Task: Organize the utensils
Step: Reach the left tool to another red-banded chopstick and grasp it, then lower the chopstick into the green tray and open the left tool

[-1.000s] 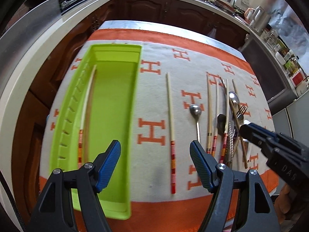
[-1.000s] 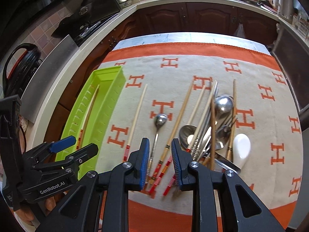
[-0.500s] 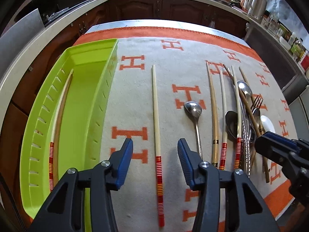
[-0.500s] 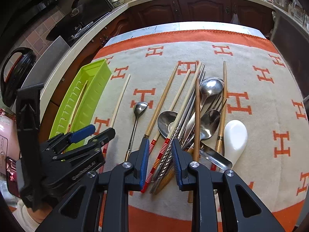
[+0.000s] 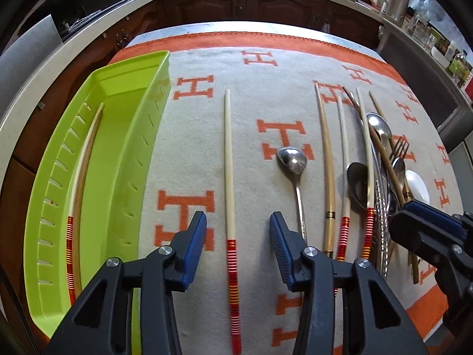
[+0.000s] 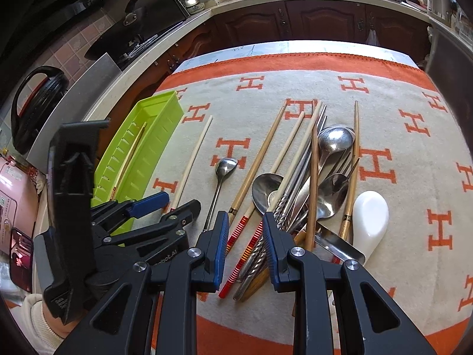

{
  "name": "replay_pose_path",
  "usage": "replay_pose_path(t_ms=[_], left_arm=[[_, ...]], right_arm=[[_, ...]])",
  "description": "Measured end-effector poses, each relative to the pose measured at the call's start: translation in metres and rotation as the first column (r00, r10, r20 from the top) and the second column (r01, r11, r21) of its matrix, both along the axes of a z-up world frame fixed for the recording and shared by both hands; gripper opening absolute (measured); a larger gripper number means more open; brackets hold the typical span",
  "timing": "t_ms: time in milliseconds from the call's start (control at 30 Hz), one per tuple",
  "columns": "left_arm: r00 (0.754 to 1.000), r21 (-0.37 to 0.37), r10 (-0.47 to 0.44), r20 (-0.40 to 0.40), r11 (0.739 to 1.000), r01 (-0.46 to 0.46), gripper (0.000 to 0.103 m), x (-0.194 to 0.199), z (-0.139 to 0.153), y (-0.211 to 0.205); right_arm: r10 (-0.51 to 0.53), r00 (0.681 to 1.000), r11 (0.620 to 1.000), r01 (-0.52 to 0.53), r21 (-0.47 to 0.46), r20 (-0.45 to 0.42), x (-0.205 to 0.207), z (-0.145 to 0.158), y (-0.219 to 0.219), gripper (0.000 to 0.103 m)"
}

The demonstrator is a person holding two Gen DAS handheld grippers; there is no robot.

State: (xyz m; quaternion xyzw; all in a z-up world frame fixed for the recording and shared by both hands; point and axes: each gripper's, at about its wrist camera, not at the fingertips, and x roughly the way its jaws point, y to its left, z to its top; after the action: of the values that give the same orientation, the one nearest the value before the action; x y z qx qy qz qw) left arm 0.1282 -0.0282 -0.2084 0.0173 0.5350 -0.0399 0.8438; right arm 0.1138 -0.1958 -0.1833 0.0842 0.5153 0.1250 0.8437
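A lone cream chopstick (image 5: 227, 162) with a red-striped end lies on the H-patterned cloth (image 5: 266, 68). My left gripper (image 5: 236, 222) straddles its striped part from above; the jaws are closing, and the pads do not touch it. A matching chopstick (image 5: 82, 165) lies in the green tray (image 5: 139, 56) on the left. My right gripper (image 6: 245, 222) hovers part open over the striped ends of chopsticks in the utensil pile (image 6: 310, 183), gripping nothing. In the right wrist view the left gripper (image 6: 179, 202) sits beside the tray.
A small steel spoon (image 5: 291, 159) lies between the lone chopstick and the pile. A white ceramic spoon (image 6: 369, 216) rests at the pile's right. Dark cabinets and a pale counter (image 6: 266, 3) ring the table. A sleeved hand (image 6: 38, 319) holds the left gripper.
My left gripper moved right from over the tray to over the lone chopstick, sank, and its jaws narrowed. The right gripper came lower over the pile, its gap unchanged.
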Motion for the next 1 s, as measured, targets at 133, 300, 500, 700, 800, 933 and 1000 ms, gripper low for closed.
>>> replay_pose_path(t_ms=[133, 300, 500, 700, 800, 933, 1000], left_arm=[[1.000, -0.003, 0.000, 0.017, 1.000, 0.000, 0.043, 0.001, -0.001, 0.001], [0.997, -0.008, -0.012, 0.072, 1.000, 0.012, 0.016, -0.006, -0.002, 0.000], [0.996, -0.057, -0.015, 0.091, 0.998, 0.021, 0.003, -0.009, -0.001, 0.004], [0.993, -0.108, -0.005, 0.118, 0.994, 0.018, 0.003, -0.016, 0.014, 0.013], [0.986, -0.122, -0.011, 0.168, 0.992, 0.032, 0.003, -0.024, 0.035, 0.017], [0.976, -0.140, 0.004, 0.220, 0.990, 0.027, 0.003, -0.034, 0.066, 0.033], [0.968, -0.126, 0.021, 0.249, 0.992, 0.011, 0.003, -0.038, 0.082, 0.047]], right_arm=[[-0.001, 1.000, 1.000, 0.001, 0.006, -0.004, 0.000, -0.002, -0.002, 0.024], [-0.004, 1.000, 1.000, 0.004, 0.009, -0.009, -0.001, -0.004, -0.004, 0.024], [-0.004, 1.000, 1.000, 0.004, 0.001, -0.010, -0.002, -0.002, -0.001, 0.024], [-0.002, 1.000, 1.000, 0.002, -0.010, 0.005, -0.005, 0.005, 0.005, 0.024], [-0.008, 1.000, 1.000, 0.008, -0.005, -0.001, -0.004, 0.005, 0.007, 0.024], [-0.011, 1.000, 1.000, 0.011, 0.001, -0.013, 0.000, 0.002, 0.013, 0.024], [-0.013, 1.000, 1.000, 0.013, 0.001, -0.012, 0.003, 0.000, 0.018, 0.024]])
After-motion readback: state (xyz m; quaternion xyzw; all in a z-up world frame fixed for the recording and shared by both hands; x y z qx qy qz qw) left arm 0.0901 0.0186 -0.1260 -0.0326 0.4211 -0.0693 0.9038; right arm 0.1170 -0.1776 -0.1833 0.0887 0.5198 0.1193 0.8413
